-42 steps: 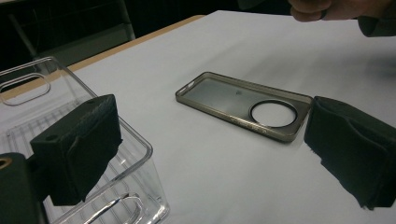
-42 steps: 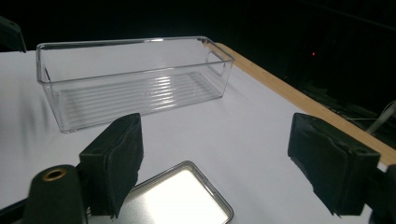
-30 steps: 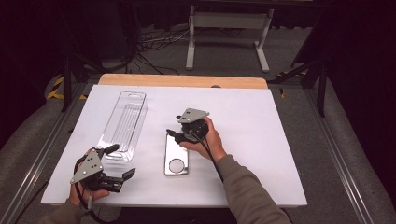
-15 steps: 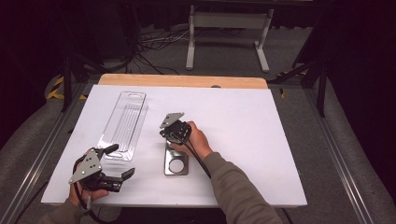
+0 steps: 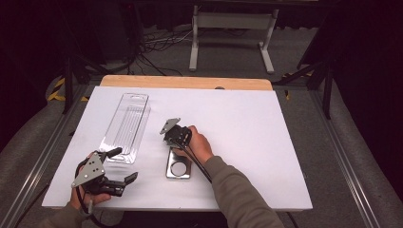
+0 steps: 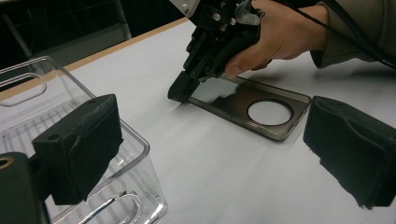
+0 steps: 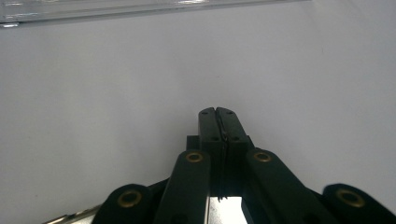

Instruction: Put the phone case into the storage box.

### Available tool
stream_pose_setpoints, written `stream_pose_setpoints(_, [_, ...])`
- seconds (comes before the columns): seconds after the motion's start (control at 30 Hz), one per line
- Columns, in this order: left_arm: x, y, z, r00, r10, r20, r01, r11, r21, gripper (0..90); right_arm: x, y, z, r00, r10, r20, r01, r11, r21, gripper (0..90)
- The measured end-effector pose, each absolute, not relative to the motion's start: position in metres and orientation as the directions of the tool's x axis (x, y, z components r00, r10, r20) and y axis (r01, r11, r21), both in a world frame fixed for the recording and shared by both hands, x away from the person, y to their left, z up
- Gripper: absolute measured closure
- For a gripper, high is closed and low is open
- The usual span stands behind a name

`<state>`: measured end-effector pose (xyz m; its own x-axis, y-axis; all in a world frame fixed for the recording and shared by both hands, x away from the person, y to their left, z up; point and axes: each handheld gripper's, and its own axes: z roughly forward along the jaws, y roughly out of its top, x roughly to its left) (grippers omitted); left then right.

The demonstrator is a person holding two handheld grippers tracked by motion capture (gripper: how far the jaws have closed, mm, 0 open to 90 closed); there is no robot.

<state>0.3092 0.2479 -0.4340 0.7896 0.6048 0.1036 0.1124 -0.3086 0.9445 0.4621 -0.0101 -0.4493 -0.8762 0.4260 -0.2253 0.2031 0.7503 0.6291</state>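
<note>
I am seeing a dark, glossy phone case lying on a white table, beside a clear ribbed tray and black grippers.

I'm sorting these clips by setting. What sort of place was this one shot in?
Probably a lab or studio workbench, not a home: a white tabletop on a metal frame, dark curtained surroundings, loose cables on grey carpet behind, and a bare equipment stand beyond the table.

The right gripper points down at the table with both jaws pressed together (no gap shows between them in the right gripper view). The left gripper lies low near the table's front edge, its jaws spread wide.
</note>
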Motion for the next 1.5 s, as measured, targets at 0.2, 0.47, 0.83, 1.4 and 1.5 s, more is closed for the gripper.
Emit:
stream_pose_setpoints(0.2, [0.31, 0.249, -0.434, 0.79, 0.605, 0.099, 0.115, -0.304, 0.946, 5.2, 0.466, -0.015, -0.451, -0.87, 0.441, -0.222, 0.22, 0.75, 0.624, 90.0])
stream_pose_setpoints(0.47, [0.308, 0.249, -0.434, 0.785, 0.611, 0.098, 0.117, -0.302, 0.946, 5.3, 0.461, -0.055, -0.453, -0.826, 0.532, -0.187, 0.296, 0.691, 0.659, 90.0])
stream_pose_setpoints(0.83, [0.31, 0.245, -0.435, 0.778, 0.621, 0.095, 0.134, -0.311, 0.941, 5.4, 0.43, -0.116, -0.457, -0.765, 0.639, -0.075, 0.405, 0.569, 0.716, 90.0])
stream_pose_setpoints(1.4, [0.308, 0.244, -0.436, 0.783, 0.613, 0.106, 0.131, -0.328, 0.935, 5.7, 0.382, -0.138, -0.453, -0.783, 0.617, -0.072, 0.414, 0.605, 0.68, 90.0])
stream_pose_setpoints(1.5, [0.308, 0.244, -0.436, 0.786, 0.61, 0.102, 0.134, -0.328, 0.935, 5.8, 0.373, -0.142, -0.451, -0.787, 0.614, -0.062, 0.424, 0.611, 0.668, 90.0])
